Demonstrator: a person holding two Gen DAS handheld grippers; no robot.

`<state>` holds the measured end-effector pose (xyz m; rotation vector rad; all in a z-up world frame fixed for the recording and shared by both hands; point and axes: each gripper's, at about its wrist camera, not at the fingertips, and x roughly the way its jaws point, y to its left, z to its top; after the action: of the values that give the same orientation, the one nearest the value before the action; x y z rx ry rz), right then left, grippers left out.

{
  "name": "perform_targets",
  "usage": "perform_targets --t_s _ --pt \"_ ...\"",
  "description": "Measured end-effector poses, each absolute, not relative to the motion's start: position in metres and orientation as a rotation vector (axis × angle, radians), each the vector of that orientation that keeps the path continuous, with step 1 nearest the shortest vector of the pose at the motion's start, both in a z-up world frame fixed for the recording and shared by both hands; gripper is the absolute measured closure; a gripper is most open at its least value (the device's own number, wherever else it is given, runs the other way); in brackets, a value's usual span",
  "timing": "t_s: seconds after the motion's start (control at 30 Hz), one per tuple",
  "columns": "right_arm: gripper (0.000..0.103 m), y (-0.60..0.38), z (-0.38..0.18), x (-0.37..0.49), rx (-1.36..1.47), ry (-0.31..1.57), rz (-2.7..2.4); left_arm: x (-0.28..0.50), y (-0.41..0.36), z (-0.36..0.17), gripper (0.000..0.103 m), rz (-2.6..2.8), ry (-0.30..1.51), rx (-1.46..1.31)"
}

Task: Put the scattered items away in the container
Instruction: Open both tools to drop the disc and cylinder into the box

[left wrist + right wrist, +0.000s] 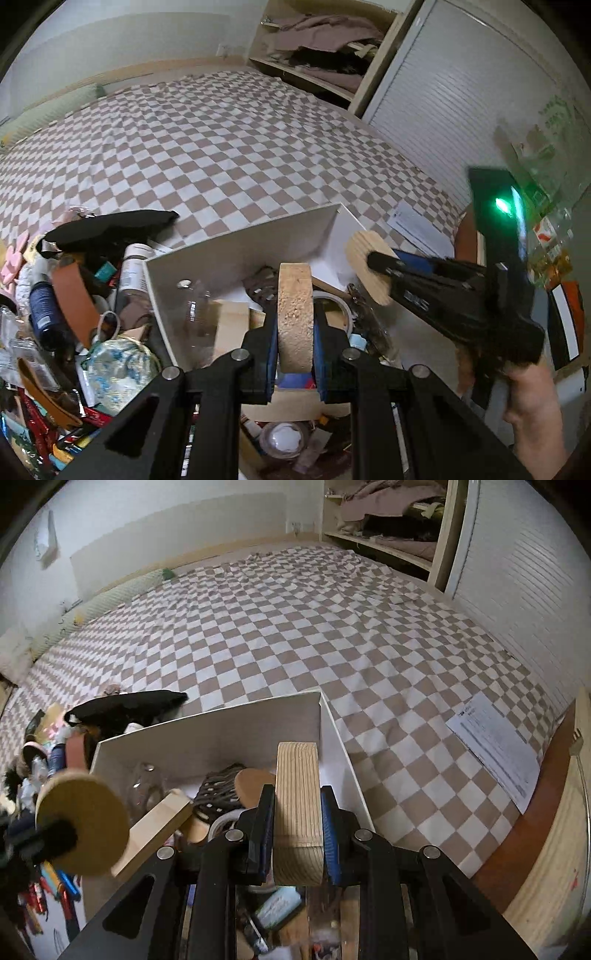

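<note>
Jaws, left: the left gripper (295, 325) is clenched on a cork disc (294, 317) held on edge, low centre of the left wrist view, over the near part of the white box (236, 254).
Jaws, right: the right gripper (295, 827) is clenched on a pale wooden disc (297, 812), also on edge, low centre of its own view, over the box (207, 734); in the left view it reaches in from the right side of the frame.
Inside the box: a roll of tape (338, 308), a wooden block (157, 832), a dark woven piece (218, 792), a clear glass item (144, 786) and small packets at the bottom edge of the frames are already in.
Left of the box: a heap still lies on the bed at the lower left of the frame, with a dark blue bottle (42, 312), a brown leather strap (74, 295), a patterned pouch (118, 369) and a black cloth item (110, 227).
Farther off: a sheet of paper (495, 749) lies alone on the checkered bedspread (295, 635), right of the box.
Progress: I judge it partly done; both discs seem about to be dropped in, and the heap remains.
</note>
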<state>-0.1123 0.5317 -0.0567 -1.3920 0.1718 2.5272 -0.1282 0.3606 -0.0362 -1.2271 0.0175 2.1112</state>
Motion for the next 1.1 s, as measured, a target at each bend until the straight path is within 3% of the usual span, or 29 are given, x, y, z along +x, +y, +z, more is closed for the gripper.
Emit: perform_targets --t_s 0.9,0.97,1.07,1.1 --pt "0.079 0.556 -0.06 -0.115 -1.346 0.364 2.475 -0.126 0.412 -0.077 0.086 1.985 0.1 -1.29" --pt "0.079 0.556 -0.063 -0.116 -1.358 0.363 2.468 -0.124 0.415 -0.077 0.08 1.98 0.089 -1.287" --pt "0.079 0.555 -0.065 -0.117 -1.366 0.36 2.463 -0.12 0.417 -0.074 0.06 1.989 0.093 -1.27" --pt "0.079 0.555 -0.065 -0.118 -1.366 0.362 2.464 -0.119 0.417 -0.073 0.06 1.995 0.103 -1.264"
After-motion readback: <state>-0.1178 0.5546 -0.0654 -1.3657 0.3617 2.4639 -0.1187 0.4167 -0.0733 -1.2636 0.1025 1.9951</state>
